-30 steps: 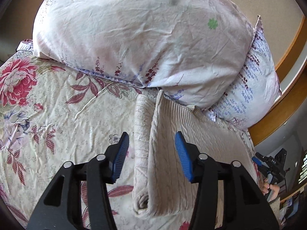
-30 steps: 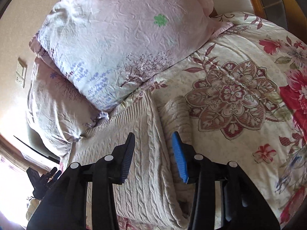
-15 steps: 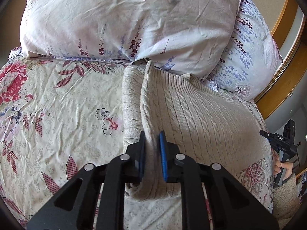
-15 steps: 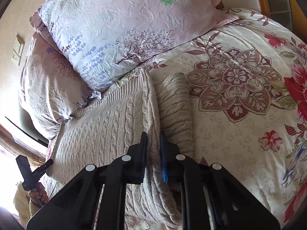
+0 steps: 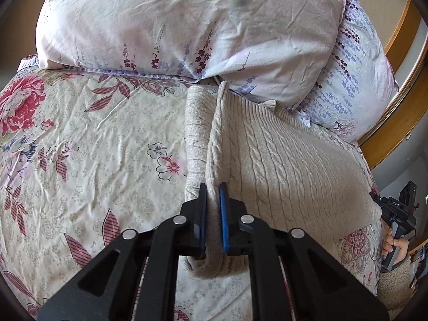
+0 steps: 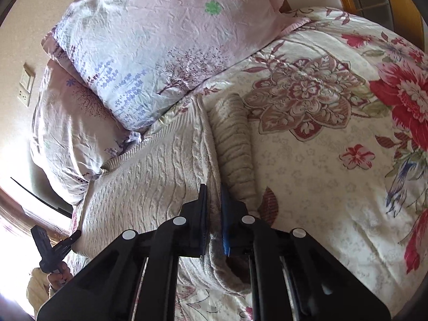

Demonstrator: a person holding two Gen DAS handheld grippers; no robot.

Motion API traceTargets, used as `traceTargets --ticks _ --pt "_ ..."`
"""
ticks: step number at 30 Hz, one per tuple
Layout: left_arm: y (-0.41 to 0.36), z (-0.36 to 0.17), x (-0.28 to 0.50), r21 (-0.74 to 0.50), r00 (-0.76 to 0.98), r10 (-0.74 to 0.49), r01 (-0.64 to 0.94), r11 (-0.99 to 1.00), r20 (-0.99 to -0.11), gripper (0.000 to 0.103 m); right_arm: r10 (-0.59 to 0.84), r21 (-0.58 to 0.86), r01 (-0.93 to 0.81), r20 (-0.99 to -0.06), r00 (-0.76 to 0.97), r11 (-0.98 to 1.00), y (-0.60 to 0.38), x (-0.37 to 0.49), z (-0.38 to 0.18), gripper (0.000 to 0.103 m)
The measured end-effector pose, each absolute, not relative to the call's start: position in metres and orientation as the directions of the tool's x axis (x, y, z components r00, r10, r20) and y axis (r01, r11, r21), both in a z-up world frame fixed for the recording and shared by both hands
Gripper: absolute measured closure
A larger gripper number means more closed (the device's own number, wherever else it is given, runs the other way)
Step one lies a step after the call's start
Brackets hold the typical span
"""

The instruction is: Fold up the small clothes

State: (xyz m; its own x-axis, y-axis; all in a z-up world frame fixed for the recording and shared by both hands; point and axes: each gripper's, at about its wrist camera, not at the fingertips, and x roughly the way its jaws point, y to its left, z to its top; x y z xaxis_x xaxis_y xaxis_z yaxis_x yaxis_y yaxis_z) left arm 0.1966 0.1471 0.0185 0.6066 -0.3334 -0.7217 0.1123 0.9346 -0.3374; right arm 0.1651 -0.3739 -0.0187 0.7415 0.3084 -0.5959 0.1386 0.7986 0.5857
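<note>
- Sweater (image 5: pixel 281 160) flat on bed (image 5: pixel 93 147), top edge by pillows (image 5: pixel 187 26).
- L gripper (image 5: pixel 212 200) and R gripper (image 6: pixel 214 200) both pinching its folded edge.
- Risk: thick knit slips out mid-lift, fold goes uneven.

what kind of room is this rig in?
Most likely a bedroom: the cable-knit sweater lies on a bed with a floral bedspread, two stacked pillows sit at its head, and a wooden bed frame edges it.
</note>
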Motion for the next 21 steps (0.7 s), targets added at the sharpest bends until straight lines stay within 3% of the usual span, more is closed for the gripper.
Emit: traceTargets --ticks 2,4,5,6,13,15,16,17,21 --pt "0.145 0.019 0.195 -0.316 0.617 -0.317 0.115 0.942 -0.721 0.090 0.302 0.583 0.143 -0.597 0.743 0.800 -0.373 0.165 -0.019 0.093" --pt "0.144 0.024 0.192 -0.289 0.628 -0.296 0.117 0.950 -0.720 0.077 0.298 0.574 0.139 -0.599 0.743 0.807 -0.371 0.163 -0.015 0.091" --pt "0.144 0.027 0.189 -0.261 0.647 -0.262 0.099 0.960 -0.716 0.053 0.303 0.584 0.138 -0.591 0.748 0.800 -0.372 0.161 -0.013 0.087" --pt "0.145 0.033 0.185 -0.234 0.677 -0.227 0.083 0.969 -0.700 0.043 0.307 0.594 0.138 -0.584 0.751 0.792 -0.374 0.158 -0.011 0.086" --pt "0.124 0.068 0.167 -0.180 0.774 -0.218 0.136 0.974 -0.595 0.035 0.239 0.516 0.090 -0.536 0.810 0.852 -0.363 0.131 0.012 0.083" --pt "0.106 0.073 0.167 -0.151 0.779 -0.229 0.172 0.973 -0.583 0.024 0.250 0.483 0.043 -0.525 0.814 0.874 -0.349 0.130 0.023 0.071" --pt "0.096 0.074 0.168 -0.133 0.780 -0.227 0.184 0.974 -0.582 0.021 0.257 0.469 0.022 -0.522 0.813 0.883 -0.342 0.130 0.027 0.047" --pt "0.086 0.074 0.171 -0.110 0.781 -0.219 0.191 0.975 -0.586 0.019 0.260 0.452 0.004 -0.519 0.814 0.892 -0.334 0.131 0.031 0.034" --pt "0.060 0.063 0.182 -0.038 0.763 -0.173 0.191 0.981 -0.623 0.017 0.279 0.406 -0.050 -0.527 0.803 0.913 -0.312 0.138 0.034 0.034"
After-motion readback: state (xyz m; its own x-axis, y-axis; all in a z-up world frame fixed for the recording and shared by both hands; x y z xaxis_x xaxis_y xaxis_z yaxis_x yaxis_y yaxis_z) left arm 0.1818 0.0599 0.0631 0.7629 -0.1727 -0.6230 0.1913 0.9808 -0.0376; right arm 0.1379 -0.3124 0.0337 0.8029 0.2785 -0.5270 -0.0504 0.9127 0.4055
